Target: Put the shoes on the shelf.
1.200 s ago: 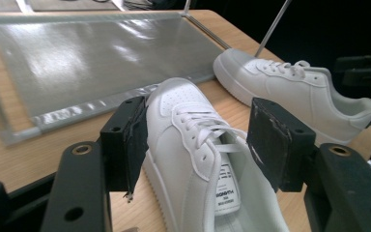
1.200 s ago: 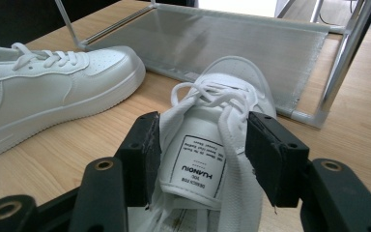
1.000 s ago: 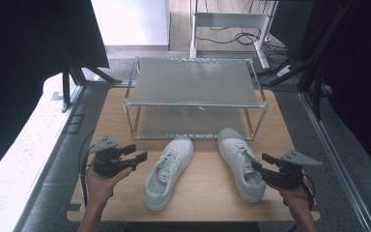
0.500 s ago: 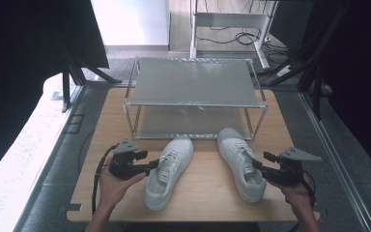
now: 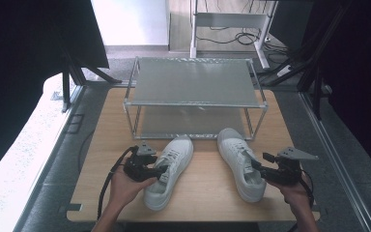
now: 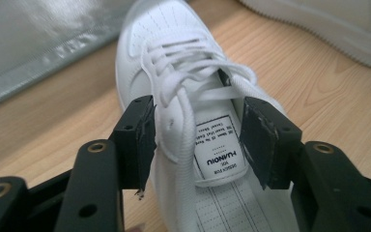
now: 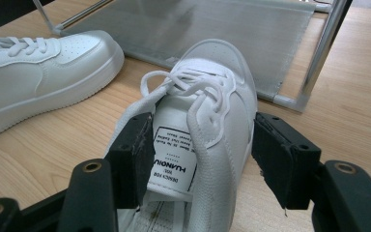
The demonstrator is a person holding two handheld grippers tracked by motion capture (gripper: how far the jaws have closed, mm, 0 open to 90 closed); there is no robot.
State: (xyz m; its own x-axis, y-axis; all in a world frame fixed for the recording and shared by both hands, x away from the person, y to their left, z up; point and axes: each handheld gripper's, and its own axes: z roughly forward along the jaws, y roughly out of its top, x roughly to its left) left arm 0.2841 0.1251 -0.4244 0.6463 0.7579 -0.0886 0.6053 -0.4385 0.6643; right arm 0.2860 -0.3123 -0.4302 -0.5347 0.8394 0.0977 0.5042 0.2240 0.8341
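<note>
Two white shoes lie on the desk [image 5: 203, 193] in front of a two-tier metal rack [image 5: 195, 96], toes toward it. The step in hand looks like taking hold of both, likely to put them on the rack.

The left gripper [image 5: 159, 170] has its jaws astride the left shoe [image 5: 170, 169] at the tongue and collar. They have just been closing, with the shoe between them, yet the left gripper view shows gaps beside both pads, so nothing is clamped.

The right gripper [image 5: 257, 166] is partly open around the right shoe [image 5: 241, 162]: one jaw sits inside the opening by the tongue label, the other stands clear of the outer wall. No grip here either.

Next, each gripper needs to close firmly on its collar wall before any lift, then raise the shoe level so the toe clears the rack's front rail.
</note>
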